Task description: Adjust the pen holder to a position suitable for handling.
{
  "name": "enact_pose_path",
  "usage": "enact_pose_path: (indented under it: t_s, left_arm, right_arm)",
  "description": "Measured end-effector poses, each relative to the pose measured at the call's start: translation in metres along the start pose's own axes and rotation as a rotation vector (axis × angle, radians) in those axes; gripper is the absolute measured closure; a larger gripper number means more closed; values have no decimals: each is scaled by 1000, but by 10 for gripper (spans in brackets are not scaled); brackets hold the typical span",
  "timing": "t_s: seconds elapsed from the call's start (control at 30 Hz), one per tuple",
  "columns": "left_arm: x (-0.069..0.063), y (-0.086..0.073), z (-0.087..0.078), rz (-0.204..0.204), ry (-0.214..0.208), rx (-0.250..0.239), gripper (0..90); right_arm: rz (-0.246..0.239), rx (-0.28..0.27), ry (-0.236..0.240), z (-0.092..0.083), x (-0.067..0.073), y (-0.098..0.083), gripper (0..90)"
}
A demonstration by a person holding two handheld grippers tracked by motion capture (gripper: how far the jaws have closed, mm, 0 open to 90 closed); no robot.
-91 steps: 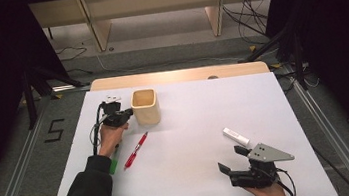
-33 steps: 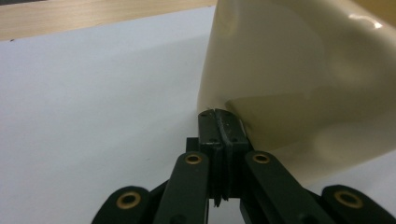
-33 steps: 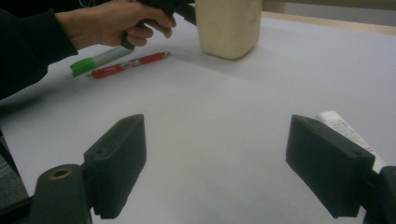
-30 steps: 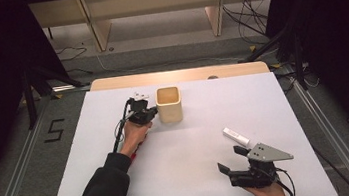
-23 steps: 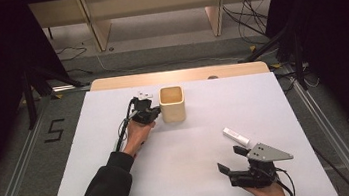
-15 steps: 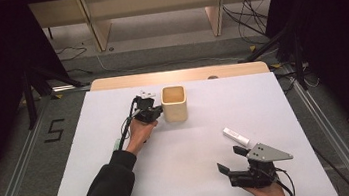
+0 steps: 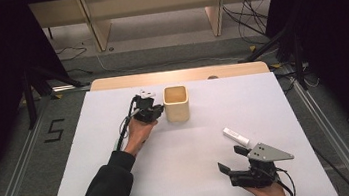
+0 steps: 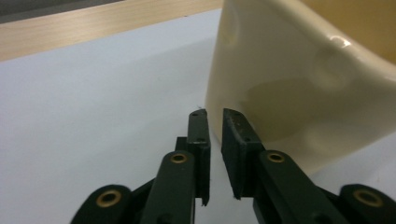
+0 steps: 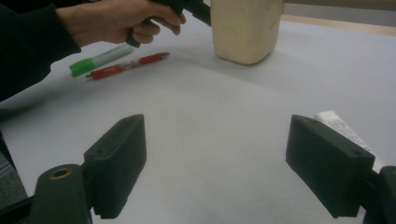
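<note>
Taking the cream square cup (image 7: 176,103) as landmark, upright toward the far edge of the white table (image 7: 93,153): the left gripper (image 7: 156,111) is seen immediately to its left, level with its side wall; the jaws have just been opening and stand at a narrow gap with nothing between them, the cup wall (image 8: 289,93) lying just to the right of the tips. The cup therefore lies rightward of this gripper, the nearer of the two. A green marker (image 9: 100,59) and a red pen (image 9: 126,65) are seen near the left hand (image 9: 116,21). Open table is left on the cup's right and near sides; its far side is close to the wooden strip. To the cup's near right, well apart, a white tube (image 7: 235,136) lies slantwise; just nearer than it, the right gripper (image 7: 234,161) rests with jaws wide and empty.
</note>
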State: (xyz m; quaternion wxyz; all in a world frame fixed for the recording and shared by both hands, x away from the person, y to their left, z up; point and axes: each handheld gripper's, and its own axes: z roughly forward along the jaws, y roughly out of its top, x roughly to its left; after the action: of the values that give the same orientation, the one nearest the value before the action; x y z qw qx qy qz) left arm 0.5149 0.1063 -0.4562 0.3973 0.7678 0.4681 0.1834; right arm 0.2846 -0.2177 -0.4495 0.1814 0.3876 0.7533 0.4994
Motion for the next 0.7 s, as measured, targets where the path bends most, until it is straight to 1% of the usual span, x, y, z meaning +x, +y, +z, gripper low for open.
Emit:
enact_pose_path:
  t_s: [0.07, 0.13, 0.17, 0.2, 0.23, 0.3, 0.37, 0.4, 0.53, 0.63, 0.67, 0.7]
  left_arm:
    - [3, 2, -9, -2, 6, 9, 693]
    - [5, 3, -17, -18, -10, 3, 673]
    - [6, 3, -21, -21, -13, 5, 646]
    - [6, 3, -25, -22, -10, 3, 599]
    - [7, 3, -29, -22, -19, 5, 576]
    - [8, 3, -36, -34, -42, 13, 519]
    - [8, 3, -43, -30, -32, 26, 429]
    - [9, 2, -46, -33, -34, 24, 399]
    - [10, -1, -58, -4, -33, 50, 307]
    - [12, -3, -66, 13, -38, 80, 266]
    - [13, -4, -69, 22, -32, 80, 258]
    - [13, -4, -72, 21, -28, 80, 257]
  right_arm:
    - [1, 0, 2, 0, 0, 0, 209]
    - [2, -1, 4, 0, 0, 0, 209]
    - [2, -1, 4, 0, 0, 0, 209]
    - [2, -1, 5, 0, 0, 0, 209]
    - [1, -2, 6, 0, 0, 0, 209]
    - [2, -1, 7, 0, 0, 0, 209]
    - [5, -1, 7, 0, 0, 0, 209]
    - [3, -2, 7, 0, -1, 0, 209]
    - [5, -2, 6, -1, -2, -1, 208]
    - [9, -4, 7, -1, -3, -1, 208]
    - [9, -5, 7, -1, -3, -1, 208]
    - [9, -5, 8, -1, -3, -1, 208]
